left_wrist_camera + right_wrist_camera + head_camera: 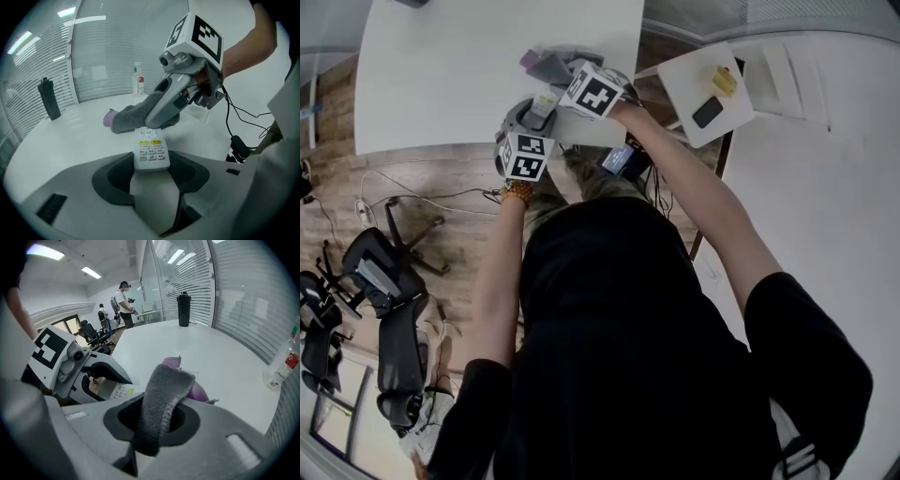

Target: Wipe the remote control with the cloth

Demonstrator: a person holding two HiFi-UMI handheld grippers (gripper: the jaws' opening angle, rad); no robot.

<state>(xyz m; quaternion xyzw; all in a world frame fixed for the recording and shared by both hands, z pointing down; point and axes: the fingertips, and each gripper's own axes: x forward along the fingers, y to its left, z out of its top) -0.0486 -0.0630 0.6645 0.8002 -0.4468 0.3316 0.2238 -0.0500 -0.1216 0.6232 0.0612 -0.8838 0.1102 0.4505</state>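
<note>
A white remote control with yellow and grey buttons sticks out from between the jaws of my left gripper, which is shut on its near end. A grey cloth with a purple underside is pinched in my right gripper, folded over the jaws. In the left gripper view the right gripper presses the cloth against the far end of the remote. In the head view both grippers meet at the near edge of the white table, with the cloth bunched just beyond them.
A black bottle stands at the table's far left, and a small clear bottle with a red label near the glass wall. A side table holds a phone and a yellow item. Office chairs stand on the floor at left.
</note>
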